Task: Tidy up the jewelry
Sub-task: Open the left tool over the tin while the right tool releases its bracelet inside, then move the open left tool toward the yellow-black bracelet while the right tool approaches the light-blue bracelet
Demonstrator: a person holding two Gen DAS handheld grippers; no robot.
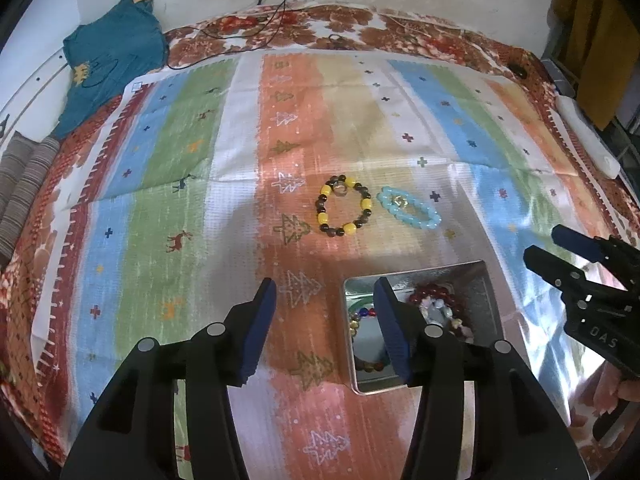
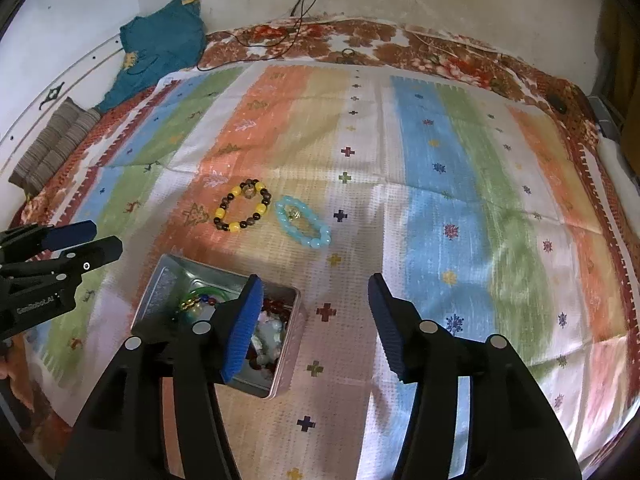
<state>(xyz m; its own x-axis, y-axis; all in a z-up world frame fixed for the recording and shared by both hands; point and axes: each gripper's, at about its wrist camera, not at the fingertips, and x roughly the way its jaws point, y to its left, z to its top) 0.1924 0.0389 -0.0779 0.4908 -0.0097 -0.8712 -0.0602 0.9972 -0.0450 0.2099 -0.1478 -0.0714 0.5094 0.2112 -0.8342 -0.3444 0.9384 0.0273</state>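
Note:
A yellow-and-brown bead bracelet (image 1: 345, 207) (image 2: 242, 210) and a light-blue bead bracelet (image 1: 410, 206) (image 2: 304, 221) lie side by side on the striped cloth. A metal tin (image 1: 486, 280) (image 2: 162, 284) in front of them holds several bracelets, red, pale and multicoloured. My left gripper (image 1: 326, 330) (image 2: 102, 240) is open and empty, above the cloth at the tin's left edge. My right gripper (image 2: 316, 324) (image 1: 542, 246) is open and empty, to the right of the tin.
The striped cloth (image 1: 200, 200) covers a floral bedspread (image 1: 248, 28). A teal garment (image 1: 116, 56) and a grey folded cloth (image 1: 24, 184) lie at the far left. A black cable (image 1: 276, 12) runs from the wall. A white object (image 1: 588, 136) lies at the right edge.

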